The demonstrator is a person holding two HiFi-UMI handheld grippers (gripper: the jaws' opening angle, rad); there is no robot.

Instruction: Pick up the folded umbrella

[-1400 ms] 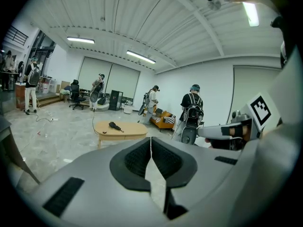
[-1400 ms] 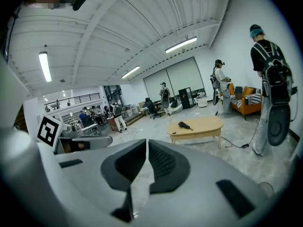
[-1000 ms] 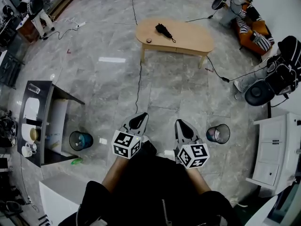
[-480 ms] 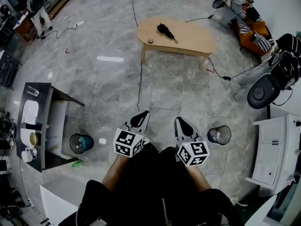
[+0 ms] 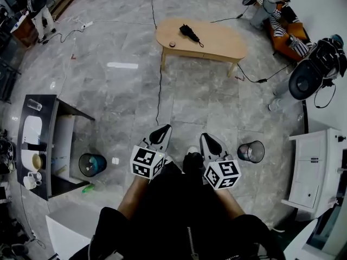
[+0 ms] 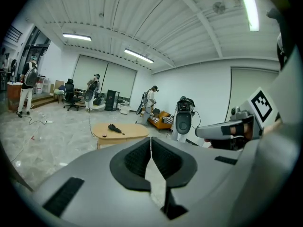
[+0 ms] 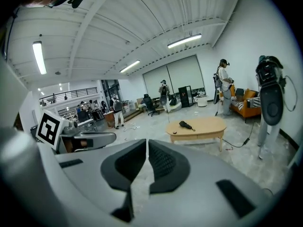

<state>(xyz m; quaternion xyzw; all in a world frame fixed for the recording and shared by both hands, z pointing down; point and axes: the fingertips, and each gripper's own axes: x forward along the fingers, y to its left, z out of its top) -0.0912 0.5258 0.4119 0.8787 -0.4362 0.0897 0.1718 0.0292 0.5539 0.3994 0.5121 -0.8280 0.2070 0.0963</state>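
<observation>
I have both tools low in the head view, held side by side just in front of the person's dark clothing, which covers the wrists and fills the bottom of the frame. The left gripper (image 5: 161, 130) has its jaws pressed together with nothing between them. Its own view shows the dark pads meeting at the tips, with only a thin slit of floor below. The right gripper (image 5: 206, 138) reads the same in its own view: pads closed on each other, empty. The folded umbrella (image 5: 188, 33) lies on the oval wooden table (image 5: 222, 45) far up the head view, well apart from both tools and toward the table's left end. It is small and black from here, and I cannot make out its handle or which end faces the person. A small round object (image 5: 172, 44) sits near it by the table edge; I cannot tell what it is. A cable (image 5: 159, 85) runs across the grey marble floor (image 5: 108, 96) past the table's left end, and its near end is lost behind the left gripper. Something dark (image 5: 192, 160) shows between the two marker cubes, perhaps a shoe, mostly covered. A round bin (image 5: 251, 152) stands just right of the right gripper, and a second bin (image 5: 92, 163) stands off to the left. The white cabinet (image 5: 312, 172) runs off the right edge. In both gripper views the table is tiny beyond the jaws, and the gripper bodies block the near floor.
</observation>
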